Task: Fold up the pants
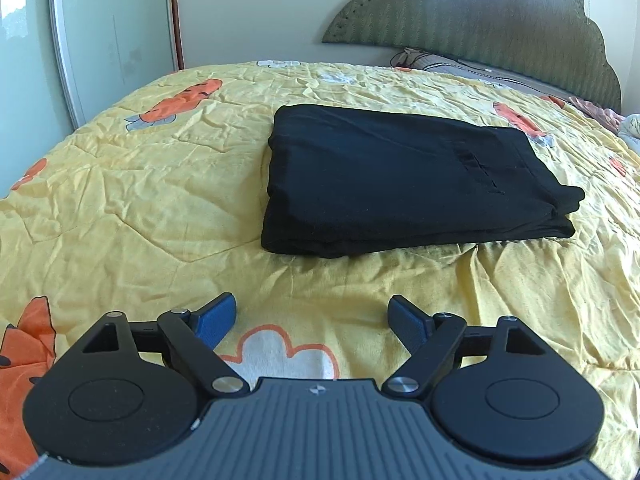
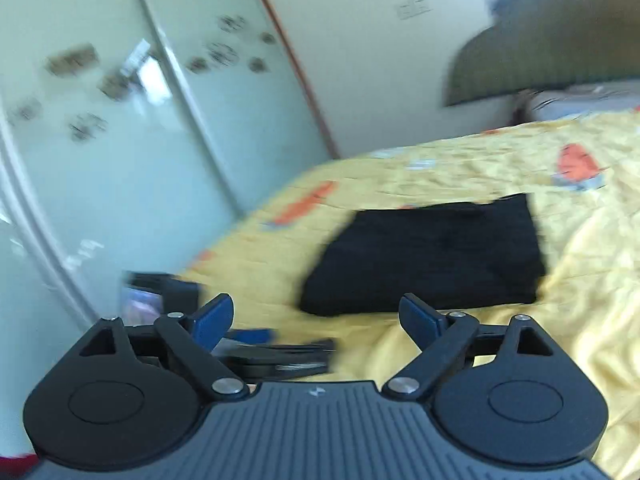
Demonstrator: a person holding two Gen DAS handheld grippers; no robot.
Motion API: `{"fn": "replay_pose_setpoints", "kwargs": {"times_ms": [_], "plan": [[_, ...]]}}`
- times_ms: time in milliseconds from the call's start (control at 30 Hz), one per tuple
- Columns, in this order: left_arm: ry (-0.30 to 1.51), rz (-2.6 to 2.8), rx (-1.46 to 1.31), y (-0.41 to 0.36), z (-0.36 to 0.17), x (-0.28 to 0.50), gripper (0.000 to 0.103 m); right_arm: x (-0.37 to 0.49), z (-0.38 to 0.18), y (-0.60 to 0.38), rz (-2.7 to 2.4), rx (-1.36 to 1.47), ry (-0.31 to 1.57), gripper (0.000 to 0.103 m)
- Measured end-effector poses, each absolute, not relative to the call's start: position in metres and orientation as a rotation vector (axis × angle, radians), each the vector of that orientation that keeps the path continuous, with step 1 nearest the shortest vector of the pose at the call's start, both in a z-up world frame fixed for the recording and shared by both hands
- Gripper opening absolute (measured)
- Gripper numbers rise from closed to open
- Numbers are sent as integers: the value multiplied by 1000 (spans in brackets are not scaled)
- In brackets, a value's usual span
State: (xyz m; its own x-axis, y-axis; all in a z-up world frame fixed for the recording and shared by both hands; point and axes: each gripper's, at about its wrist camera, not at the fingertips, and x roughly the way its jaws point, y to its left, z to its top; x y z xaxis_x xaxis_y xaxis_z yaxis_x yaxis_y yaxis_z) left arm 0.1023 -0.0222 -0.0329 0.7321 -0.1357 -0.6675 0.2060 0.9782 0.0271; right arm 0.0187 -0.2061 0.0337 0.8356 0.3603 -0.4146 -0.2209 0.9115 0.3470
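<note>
The black pants [image 1: 404, 178] lie folded in a flat stack on the yellow bedspread [image 1: 140, 200]. My left gripper [image 1: 312, 314] is open and empty, held low over the bedspread a short way in front of the stack's near edge. In the blurred right wrist view the folded pants [image 2: 432, 256] lie ahead and slightly right. My right gripper [image 2: 316, 314] is open and empty, apart from them. The left gripper [image 2: 256, 344] shows below and to the left there.
A green padded headboard [image 1: 480, 12] and pillows [image 1: 460, 66] stand at the far right. Pale sliding wardrobe doors [image 2: 120, 120] run along the left of the bed. The bedspread has orange carrot prints [image 1: 180, 102].
</note>
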Motion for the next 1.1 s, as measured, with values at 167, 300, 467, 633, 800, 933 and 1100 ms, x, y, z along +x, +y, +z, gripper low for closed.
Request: {"fn": "replay_pose_setpoints", "kwargs": {"times_ms": [167, 300, 467, 633, 800, 933, 1100], "plan": [[703, -186, 130, -24, -35, 100, 91, 58, -21, -185, 113, 126, 616, 91], [692, -192, 129, -20, -36, 99, 92, 64, -38, -192, 75, 187, 636, 91], [665, -173, 140, -16, -40, 96, 97, 70, -48, -196, 4, 143, 649, 97], [650, -167, 139, -12, -42, 93, 99, 72, -55, -194, -13, 131, 656, 101], [647, -133, 128, -6, -43, 91, 103, 73, -55, -195, -7, 123, 661, 103], [658, -132, 112, -5, -44, 92, 103, 75, -57, -200, -29, 116, 667, 103], [670, -136, 84, -1, -46, 94, 103, 75, -57, -199, -32, 109, 667, 103]]}}
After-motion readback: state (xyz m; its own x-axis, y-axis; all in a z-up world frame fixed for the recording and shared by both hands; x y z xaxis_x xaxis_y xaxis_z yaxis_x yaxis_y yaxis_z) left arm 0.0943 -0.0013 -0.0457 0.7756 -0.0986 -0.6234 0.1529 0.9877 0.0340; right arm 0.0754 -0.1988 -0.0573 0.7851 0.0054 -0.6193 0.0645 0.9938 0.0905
